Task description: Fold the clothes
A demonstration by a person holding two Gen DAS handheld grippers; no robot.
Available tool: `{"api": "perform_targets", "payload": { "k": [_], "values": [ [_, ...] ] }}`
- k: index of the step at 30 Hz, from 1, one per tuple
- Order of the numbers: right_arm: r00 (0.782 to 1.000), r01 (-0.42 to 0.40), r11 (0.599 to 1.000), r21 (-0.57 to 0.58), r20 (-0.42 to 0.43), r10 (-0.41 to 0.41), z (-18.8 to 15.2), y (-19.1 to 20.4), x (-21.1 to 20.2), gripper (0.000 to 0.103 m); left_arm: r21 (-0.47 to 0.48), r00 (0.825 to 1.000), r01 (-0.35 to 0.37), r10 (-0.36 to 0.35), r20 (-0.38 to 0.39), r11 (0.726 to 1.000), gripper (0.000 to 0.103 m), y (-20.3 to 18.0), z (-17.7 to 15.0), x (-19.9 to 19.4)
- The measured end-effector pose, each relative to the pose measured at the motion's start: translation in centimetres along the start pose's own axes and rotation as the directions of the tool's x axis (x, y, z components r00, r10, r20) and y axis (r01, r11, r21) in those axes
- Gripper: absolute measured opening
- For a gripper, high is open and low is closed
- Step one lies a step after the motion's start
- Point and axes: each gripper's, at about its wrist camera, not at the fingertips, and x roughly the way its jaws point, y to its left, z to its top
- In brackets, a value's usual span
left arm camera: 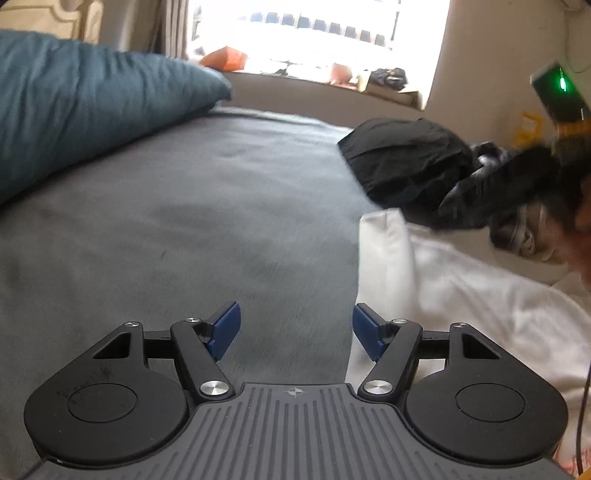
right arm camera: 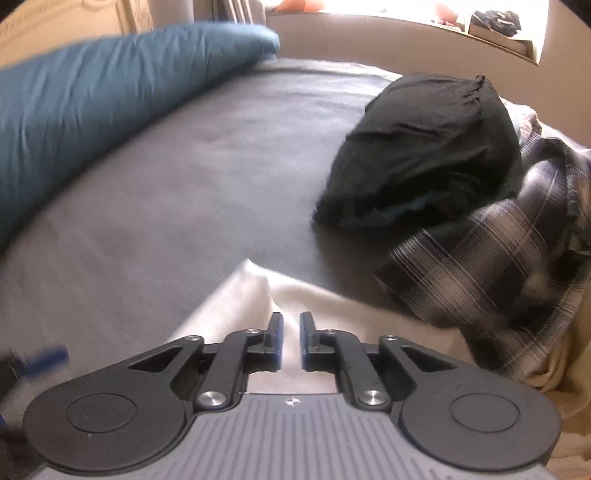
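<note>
1. The white garment point(right arm camera: 306, 295) lies on the grey bed sheet point(left arm camera: 184, 221); in the left wrist view its straight folded edge runs away from the camera, with a corner at the far end.
2. Left of that edge the sheet is bare up to the blue pillow point(left arm camera: 74, 110); a black garment point(right arm camera: 424, 147) and a plaid garment point(right arm camera: 480, 251) crowd the right.
3. The left gripper point(left arm camera: 295, 330) stands wide apart over the edge, gripping nothing; the right gripper point(right arm camera: 291, 339) is narrowly parted over the white cloth, nothing pinched.
4. Only the left view shows the window point(left arm camera: 314, 33).
</note>
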Motion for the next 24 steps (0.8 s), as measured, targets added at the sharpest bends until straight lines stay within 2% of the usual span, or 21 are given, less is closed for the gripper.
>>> {"api": "perform_targets", "payload": {
  "k": [2,6,13,15,18,19,20,22,24],
  "values": [
    [1.000,0.020,0.999,-0.031,0.005,-0.020,-0.4,-0.3,0.4,0.033,0.004,0.999,0.049,-0.049,-0.020,0.999,0.068,0.1,1.3,1.5],
    [0.999,0.007,1.000,-0.007,-0.040,-0.008,-0.8,-1.8,1.8,0.034,0.022,0.989,0.127,-0.125,-0.076,0.992,0.067,-0.1,3.5,5.4],
    [0.995,-0.061,0.998,0.012,-0.074,0.062,-1.3,-3.1,1.6,0.034,-0.002,0.956,0.270,-0.268,-0.120,0.963,0.060,-0.5,4.8,8.9],
    [0.994,-0.073,0.997,0.004,-0.083,0.073,-1.6,-3.1,1.6,0.032,0.016,0.958,0.260,-0.256,-0.131,0.966,0.051,-1.0,4.8,9.6],
    [0.995,-0.065,0.998,-0.016,-0.078,0.064,-2.0,-2.9,1.7,0.012,0.034,0.963,0.243,-0.236,-0.130,0.970,0.041,-1.4,4.8,10.3],
    [0.995,-0.067,0.998,-0.016,-0.072,0.065,-2.1,-2.9,1.6,0.003,0.033,0.966,0.233,-0.227,-0.126,0.972,0.036,-1.3,4.8,10.4],
    [0.997,-0.060,0.998,-0.022,-0.059,0.058,-2.2,-2.8,1.4,0.000,0.031,0.968,0.223,-0.218,-0.121,0.974,0.028,-1.3,4.8,10.4],
    [1.000,-0.026,0.999,-0.026,-0.015,0.025,-2.4,-2.7,0.7,0.000,0.028,0.974,0.203,-0.199,-0.111,0.979,0.020,-1.2,4.8,10.5],
    [1.000,-0.009,1.000,0.003,0.022,0.008,-2.7,-3.0,0.0,0.000,0.021,0.977,0.192,-0.189,-0.101,0.981,0.018,-0.9,4.8,10.6]
  ]
}}
